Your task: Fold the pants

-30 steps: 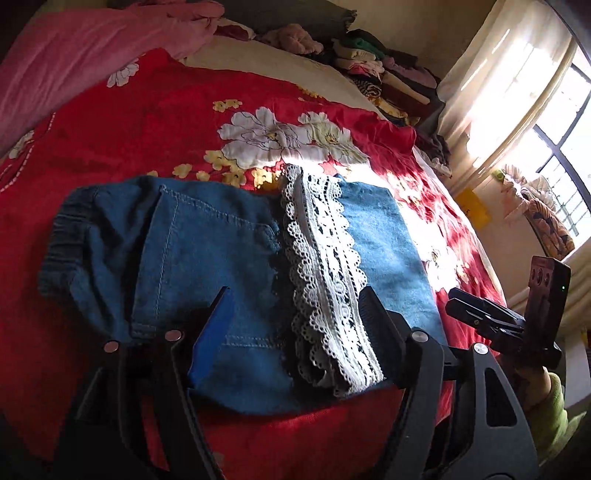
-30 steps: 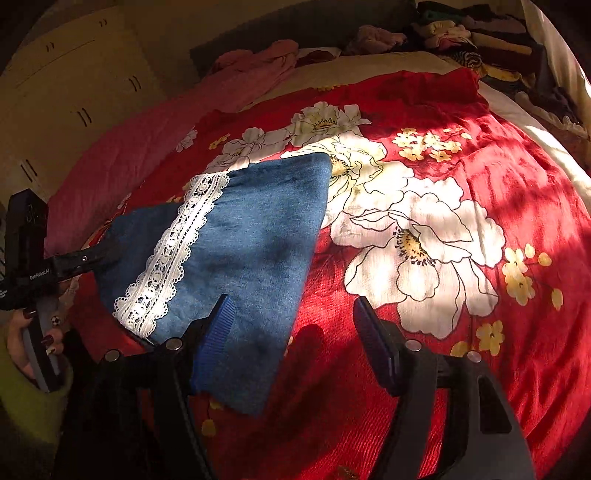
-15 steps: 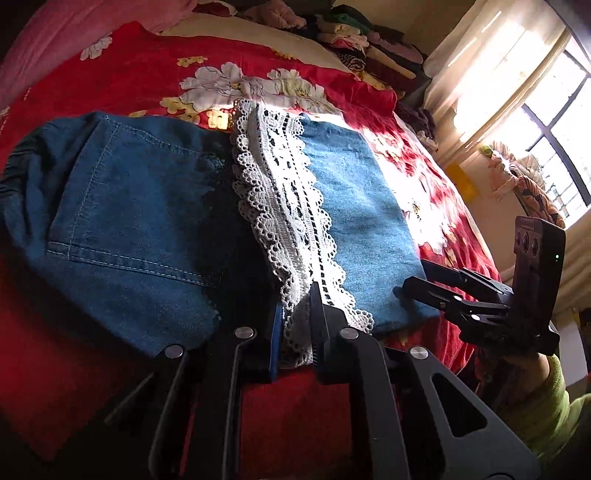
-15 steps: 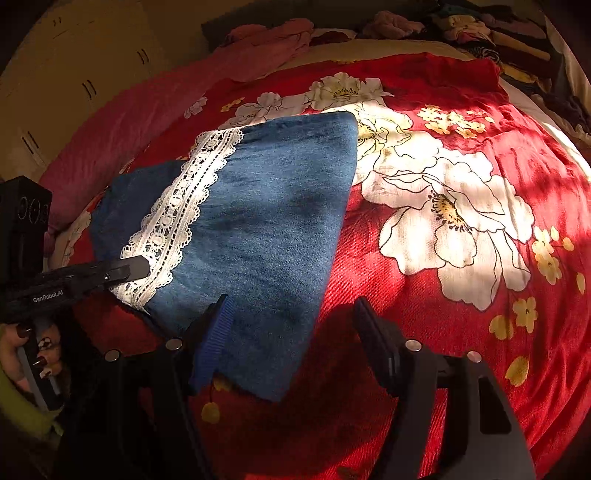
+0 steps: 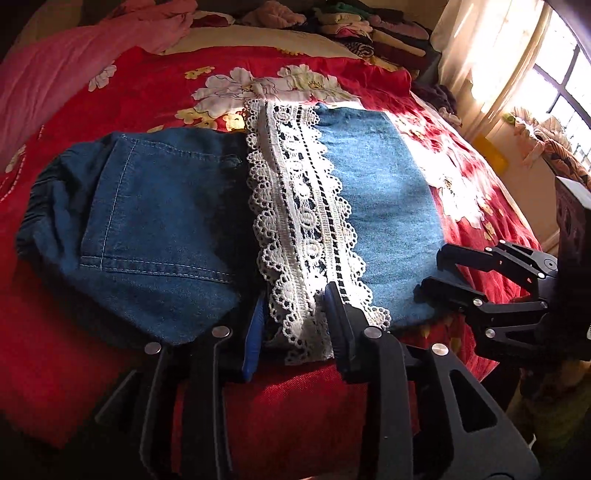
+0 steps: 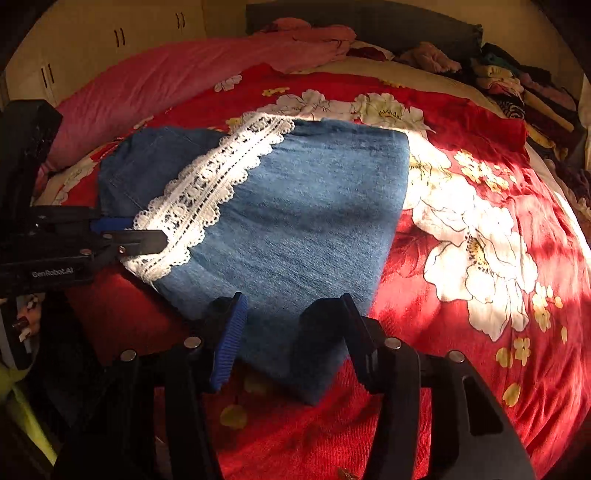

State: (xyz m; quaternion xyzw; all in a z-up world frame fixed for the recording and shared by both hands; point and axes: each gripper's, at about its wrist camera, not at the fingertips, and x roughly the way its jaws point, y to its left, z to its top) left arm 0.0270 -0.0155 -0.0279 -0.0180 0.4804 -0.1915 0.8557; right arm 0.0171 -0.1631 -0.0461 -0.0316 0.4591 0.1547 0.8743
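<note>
Blue denim pants (image 5: 155, 218) lie folded over on the red flowered bedspread (image 5: 155, 88), with the white lace hem (image 5: 295, 206) laid across the middle. My left gripper (image 5: 295, 310) is open, its fingers either side of the lace's near end. My right gripper (image 6: 291, 325) is open around the near corner of the lighter denim (image 6: 303, 221). The right gripper also shows in the left wrist view (image 5: 443, 273) at the denim's right edge. The left gripper also shows in the right wrist view (image 6: 147, 232) at the lace (image 6: 207, 192).
A pink quilt (image 6: 159, 77) lies along the bed's far left. Piled clothes (image 5: 373, 33) sit at the headboard end. A bright window and curtain (image 5: 517, 62) are to the right, cupboards (image 6: 110, 40) to the left. The bed's near edge is just under both grippers.
My left gripper was closed on the lace half a second ago and has now opened. My right gripper has narrowed and moved in onto the denim's near corner.
</note>
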